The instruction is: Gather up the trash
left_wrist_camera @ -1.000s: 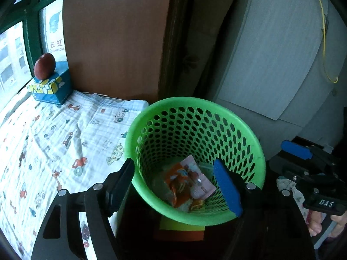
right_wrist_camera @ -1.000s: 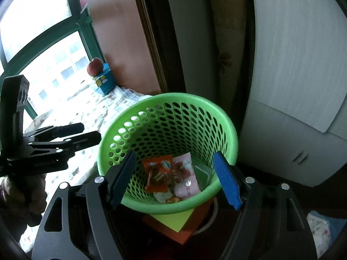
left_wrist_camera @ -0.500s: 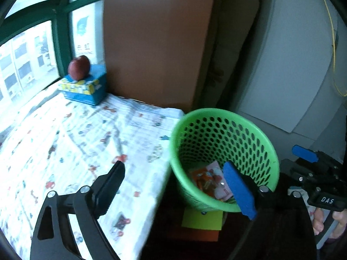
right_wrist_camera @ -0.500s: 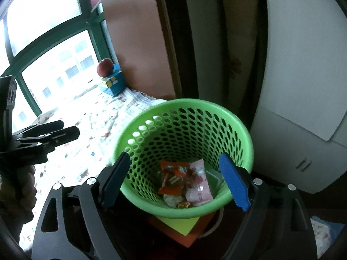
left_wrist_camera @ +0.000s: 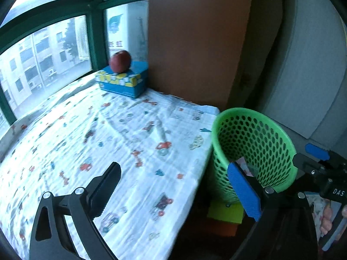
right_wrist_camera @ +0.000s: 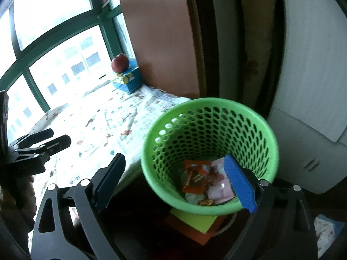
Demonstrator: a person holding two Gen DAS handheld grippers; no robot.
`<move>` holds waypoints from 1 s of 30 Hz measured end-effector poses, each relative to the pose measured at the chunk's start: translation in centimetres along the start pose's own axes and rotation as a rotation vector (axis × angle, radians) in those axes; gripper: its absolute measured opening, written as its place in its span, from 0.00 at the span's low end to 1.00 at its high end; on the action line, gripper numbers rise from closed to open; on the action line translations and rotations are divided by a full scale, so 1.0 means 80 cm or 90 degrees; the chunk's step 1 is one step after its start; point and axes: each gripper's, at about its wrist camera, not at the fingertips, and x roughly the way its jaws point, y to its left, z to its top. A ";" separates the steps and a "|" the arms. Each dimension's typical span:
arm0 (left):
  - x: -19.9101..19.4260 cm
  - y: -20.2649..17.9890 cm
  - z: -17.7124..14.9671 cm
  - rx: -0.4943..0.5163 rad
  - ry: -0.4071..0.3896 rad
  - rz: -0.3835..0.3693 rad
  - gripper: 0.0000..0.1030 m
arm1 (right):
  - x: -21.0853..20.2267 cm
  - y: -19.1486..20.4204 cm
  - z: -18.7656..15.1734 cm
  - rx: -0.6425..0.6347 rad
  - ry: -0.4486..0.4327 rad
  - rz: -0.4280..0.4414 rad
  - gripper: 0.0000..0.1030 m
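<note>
A green perforated basket (right_wrist_camera: 208, 106) stands beside the cloth-covered ledge (left_wrist_camera: 108, 134). At its bottom lie an orange wrapper (right_wrist_camera: 196, 174) and a pink wrapper (right_wrist_camera: 219, 189). My right gripper (right_wrist_camera: 174, 182) hovers over the basket's near-left rim, its jaws opening with nothing between them. My left gripper (left_wrist_camera: 175, 188) hangs over the ledge's edge, left of the basket (left_wrist_camera: 253, 147); its jaws are opening too and hold nothing. Each gripper shows in the other's view: the left gripper (right_wrist_camera: 58, 137) at far left, the right gripper (left_wrist_camera: 312, 158) at far right.
A red apple (left_wrist_camera: 120, 61) rests on a blue tissue box (left_wrist_camera: 123, 82) at the ledge's far corner by the window. Yellow and orange sheets (right_wrist_camera: 195, 221) lie under the basket. A brown panel and grey cabinet stand behind it.
Both pairs of jaws have spread wider. My left gripper has swung left, off the basket and over the cloth. My right gripper has shifted left and slightly back from the basket.
</note>
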 end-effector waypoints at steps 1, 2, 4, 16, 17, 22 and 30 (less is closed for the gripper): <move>-0.004 0.006 -0.002 -0.002 -0.002 0.004 0.93 | 0.000 0.005 0.000 -0.002 0.001 0.000 0.88; -0.008 0.010 -0.004 -0.006 -0.005 0.008 0.93 | 0.001 0.011 0.001 -0.008 0.001 0.001 0.88; -0.017 0.022 -0.008 -0.019 -0.010 0.016 0.93 | -0.001 0.020 0.000 -0.015 -0.002 0.003 0.89; -0.058 0.074 -0.028 -0.077 -0.036 0.066 0.93 | 0.001 0.067 0.001 -0.060 -0.010 0.014 0.90; -0.059 0.076 -0.030 -0.080 -0.037 0.066 0.93 | 0.001 0.069 0.002 -0.062 -0.011 0.014 0.90; -0.066 0.082 -0.036 -0.090 -0.043 0.080 0.93 | 0.000 0.075 0.002 -0.068 -0.016 0.012 0.90; -0.073 0.089 -0.041 -0.108 -0.050 0.093 0.93 | 0.001 0.080 0.001 -0.066 -0.016 0.016 0.92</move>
